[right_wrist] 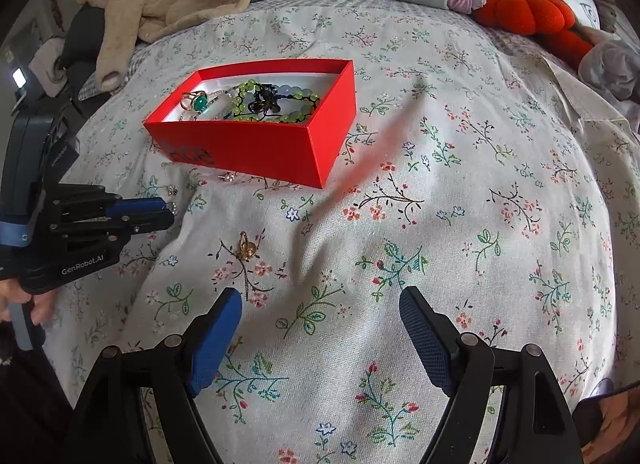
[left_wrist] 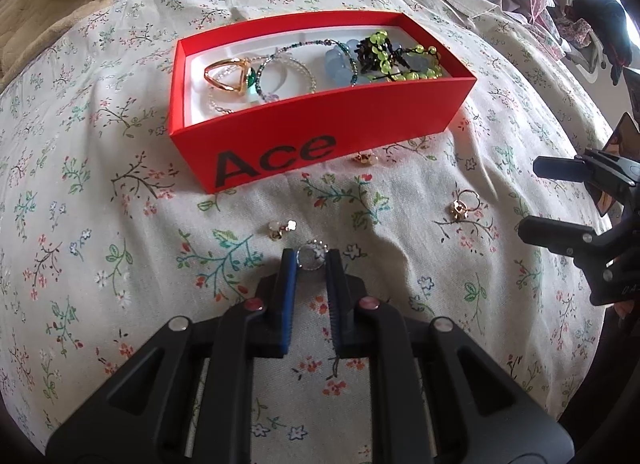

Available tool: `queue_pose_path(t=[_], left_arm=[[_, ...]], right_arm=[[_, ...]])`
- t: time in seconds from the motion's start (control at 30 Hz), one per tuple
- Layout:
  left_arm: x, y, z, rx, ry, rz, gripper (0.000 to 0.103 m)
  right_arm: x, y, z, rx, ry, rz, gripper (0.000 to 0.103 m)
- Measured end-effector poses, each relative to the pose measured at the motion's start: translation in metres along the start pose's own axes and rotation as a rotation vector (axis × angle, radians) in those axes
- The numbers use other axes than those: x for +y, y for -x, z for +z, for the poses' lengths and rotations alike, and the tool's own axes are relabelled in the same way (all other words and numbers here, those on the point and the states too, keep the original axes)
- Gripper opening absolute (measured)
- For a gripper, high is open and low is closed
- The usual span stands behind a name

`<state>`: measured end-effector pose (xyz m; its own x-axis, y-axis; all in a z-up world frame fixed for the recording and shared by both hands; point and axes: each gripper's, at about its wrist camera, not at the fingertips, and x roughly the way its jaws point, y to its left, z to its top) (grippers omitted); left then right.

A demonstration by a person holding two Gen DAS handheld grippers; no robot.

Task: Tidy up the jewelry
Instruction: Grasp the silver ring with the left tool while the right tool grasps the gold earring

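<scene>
Just below the frame's centre, a small silver beaded ring (left_wrist: 313, 258) is pinched at the tips of the left gripper (left_wrist: 312, 264); the right gripper (right_wrist: 320, 320) is held spread wide. Being gripped so shallowly, the ring could be dropped onto the floral bedsheet (left_wrist: 120, 223) before the red box (left_wrist: 320, 135) is reached.

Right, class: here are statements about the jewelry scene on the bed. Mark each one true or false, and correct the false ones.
1. The left gripper is closed on a small silver ring. True.
2. The right gripper holds a gold ring. False: its jaws are wide open and empty; the gold ring lies on the bedspread.
3. The red box is empty. False: it holds bracelets and a green-stone ring.
4. The box has no lid on. True.
</scene>
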<state>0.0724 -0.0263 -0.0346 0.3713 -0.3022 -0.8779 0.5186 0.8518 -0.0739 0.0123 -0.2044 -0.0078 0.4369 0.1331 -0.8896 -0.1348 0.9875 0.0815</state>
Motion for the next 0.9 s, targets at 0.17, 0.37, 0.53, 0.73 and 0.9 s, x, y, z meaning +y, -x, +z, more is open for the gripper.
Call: queue_pose_path(t=[0.17,0.37,0.53,0.73,0.9], left_arm=[[0.003,0.011,-0.005,-0.013,0.006,-0.002,0.016],[0.006,0.018,-0.008,-0.015,0.018,-0.004,0.016],[0.008,0.02,-0.009,-0.012,0.023,-0.005,0.016],[0.012,0.022,-0.008,-0.013,0.033,-0.008,0.016],[0.012,0.022,-0.008,-0.012,0.037,-0.005,0.016]], right_arm=[[0.011,-0.008,0.006,0.008,0.017,0.007,0.082],[0.028,-0.02,0.016,0.027,0.046,0.008,0.082],[0.038,-0.033,0.024,0.054,0.065,0.019,0.072],[0.042,-0.04,0.03,0.068,0.062,0.009,0.054],[0.047,-0.042,0.031,0.085,0.092,0.019,0.02]])
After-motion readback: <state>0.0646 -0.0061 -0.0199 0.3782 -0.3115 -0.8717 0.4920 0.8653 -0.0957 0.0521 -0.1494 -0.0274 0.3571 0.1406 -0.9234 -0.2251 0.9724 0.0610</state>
